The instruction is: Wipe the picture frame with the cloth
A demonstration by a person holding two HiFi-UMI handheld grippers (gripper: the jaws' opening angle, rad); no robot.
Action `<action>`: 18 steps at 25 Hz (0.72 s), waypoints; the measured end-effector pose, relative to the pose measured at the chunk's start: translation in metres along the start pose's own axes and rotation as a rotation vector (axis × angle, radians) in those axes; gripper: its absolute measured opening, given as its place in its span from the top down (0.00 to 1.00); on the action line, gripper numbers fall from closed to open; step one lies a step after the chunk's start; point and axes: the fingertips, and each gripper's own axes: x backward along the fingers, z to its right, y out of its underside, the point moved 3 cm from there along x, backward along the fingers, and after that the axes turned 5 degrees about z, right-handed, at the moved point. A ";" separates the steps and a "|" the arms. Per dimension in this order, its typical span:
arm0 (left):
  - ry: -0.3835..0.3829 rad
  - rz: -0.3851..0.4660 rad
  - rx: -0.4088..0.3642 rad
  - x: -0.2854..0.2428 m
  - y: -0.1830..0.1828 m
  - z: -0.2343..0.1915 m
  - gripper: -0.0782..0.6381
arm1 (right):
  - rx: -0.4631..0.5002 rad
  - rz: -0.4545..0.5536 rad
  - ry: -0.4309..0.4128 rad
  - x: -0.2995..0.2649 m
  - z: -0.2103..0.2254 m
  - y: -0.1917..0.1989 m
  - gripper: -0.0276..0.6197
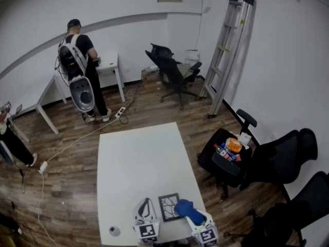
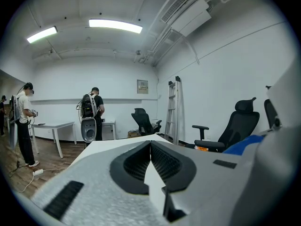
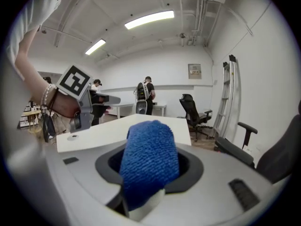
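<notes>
One view alone, the head view, shows the picture frame (image 1: 168, 207), lying flat near the white counter's (image 1: 139, 163) front edge. Its right side is covered by the blue cloth (image 1: 185, 208). Just left of the frame is the left hand-held gripper (image 1: 146, 205), partly cut off by the picture's bottom. Its own view shows the jaws pressed together, empty. Just right of the frame, the right hand-held gripper (image 1: 194, 217) grips the cloth (image 3: 149, 159), which hides its jaw tips.
</notes>
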 end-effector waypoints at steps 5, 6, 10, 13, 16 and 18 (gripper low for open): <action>-0.009 -0.008 -0.017 0.003 0.000 -0.002 0.89 | -0.031 0.087 -0.014 -0.035 -0.005 -0.030 0.70; -0.012 -0.002 -0.013 0.004 -0.001 -0.003 0.89 | -0.033 0.100 -0.016 -0.041 -0.006 -0.035 0.70; -0.024 0.004 -0.014 0.008 -0.002 -0.007 0.89 | -0.021 0.132 -0.024 -0.061 -0.008 -0.049 0.70; -0.035 0.033 0.016 0.010 -0.005 -0.009 0.89 | -0.048 0.153 -0.033 -0.073 -0.011 -0.064 0.70; -0.052 0.045 0.024 0.012 -0.007 -0.015 0.89 | -0.075 0.167 -0.041 -0.082 -0.016 -0.071 0.70; -0.059 0.045 0.026 0.013 -0.005 -0.017 0.89 | -0.051 0.167 -0.045 -0.086 -0.017 -0.072 0.70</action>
